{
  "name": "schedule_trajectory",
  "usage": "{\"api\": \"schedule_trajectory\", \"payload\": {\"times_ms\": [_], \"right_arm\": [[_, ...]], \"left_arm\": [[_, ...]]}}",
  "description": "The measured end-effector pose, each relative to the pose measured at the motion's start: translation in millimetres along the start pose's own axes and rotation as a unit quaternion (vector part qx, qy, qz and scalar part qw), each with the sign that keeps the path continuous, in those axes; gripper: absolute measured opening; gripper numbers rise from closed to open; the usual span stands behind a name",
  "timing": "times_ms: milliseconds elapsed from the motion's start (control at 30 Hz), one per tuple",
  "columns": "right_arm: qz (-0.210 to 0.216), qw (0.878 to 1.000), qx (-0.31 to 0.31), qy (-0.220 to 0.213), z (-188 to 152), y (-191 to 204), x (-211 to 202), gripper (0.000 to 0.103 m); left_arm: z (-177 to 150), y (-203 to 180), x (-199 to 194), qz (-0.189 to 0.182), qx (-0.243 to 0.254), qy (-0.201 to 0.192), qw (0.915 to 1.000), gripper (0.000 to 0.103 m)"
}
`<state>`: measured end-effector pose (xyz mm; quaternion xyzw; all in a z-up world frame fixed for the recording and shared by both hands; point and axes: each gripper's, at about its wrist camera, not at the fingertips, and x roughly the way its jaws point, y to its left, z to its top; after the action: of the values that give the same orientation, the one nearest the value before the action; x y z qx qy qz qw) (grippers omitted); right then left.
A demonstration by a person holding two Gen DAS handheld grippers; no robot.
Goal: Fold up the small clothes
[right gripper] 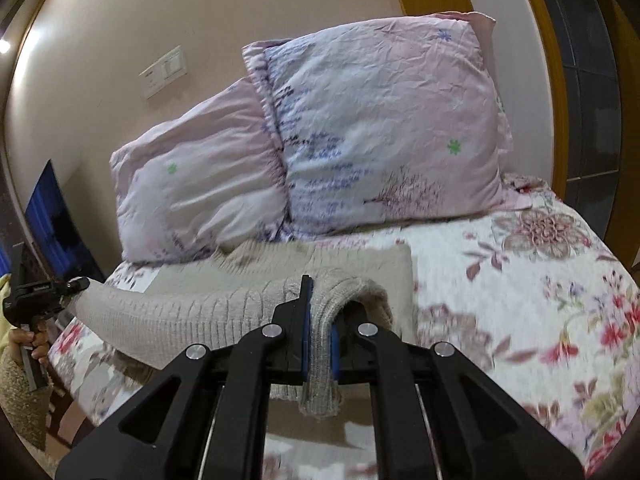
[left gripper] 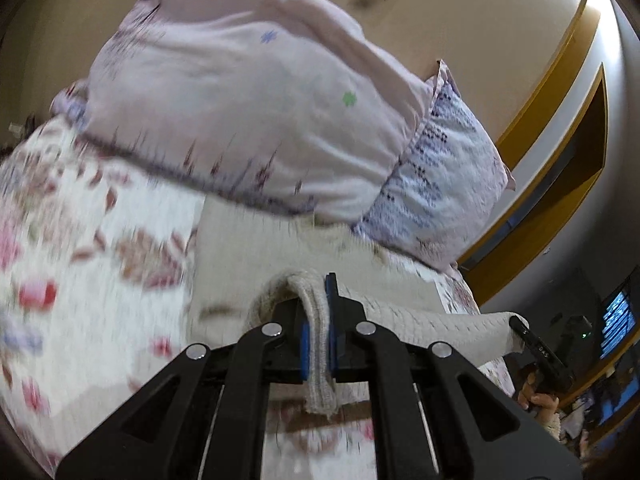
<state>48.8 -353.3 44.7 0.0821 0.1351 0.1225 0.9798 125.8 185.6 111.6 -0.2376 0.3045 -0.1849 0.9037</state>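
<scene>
A beige knitted sweater [left gripper: 248,256] lies on the flowered bedspread [left gripper: 80,240], its lower edge lifted and stretched between both grippers. My left gripper [left gripper: 318,292] is shut on one end of the ribbed hem. My right gripper [right gripper: 320,300] is shut on the other end; the sweater [right gripper: 180,312] spans leftwards from it to the left gripper [right gripper: 78,285], held by a hand at the left edge. In the left wrist view the right gripper [left gripper: 520,326] shows at the right, pinching the hem.
Two pink patterned pillows [right gripper: 380,120] [right gripper: 200,184] lean on the wall at the head of the bed, just beyond the sweater. The bedspread [right gripper: 540,280] extends right. A wall switch plate [right gripper: 164,70] and a blue screen [right gripper: 52,220] are at the left.
</scene>
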Motion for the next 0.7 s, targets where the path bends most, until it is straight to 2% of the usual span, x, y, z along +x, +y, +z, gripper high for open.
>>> {"api": "schedule_trajectory", "payload": {"times_ms": [167, 267, 500, 700], "right_arm": [[-0.014, 1.000, 0.011, 0.003, 15, -11, 44, 0.007], [-0.014, 0.999, 0.036, 0.023, 16, -24, 73, 0.007], [-0.017, 0.989, 0.109, 0.100, -1, -60, 136, 0.007], [0.002, 0.977, 0.166, 0.135, -6, -77, 159, 0.009]], "left_arm": [[34, 1, 41, 0.019, 0.015, -0.004, 0.9997, 0.006], [46, 14, 75, 0.030, 0.002, 0.011, 0.9995, 0.006], [42, 58, 138, 0.038, -0.070, 0.065, 0.9946, 0.006], [38, 84, 162, 0.017, -0.131, 0.089, 0.9872, 0.007]]}}
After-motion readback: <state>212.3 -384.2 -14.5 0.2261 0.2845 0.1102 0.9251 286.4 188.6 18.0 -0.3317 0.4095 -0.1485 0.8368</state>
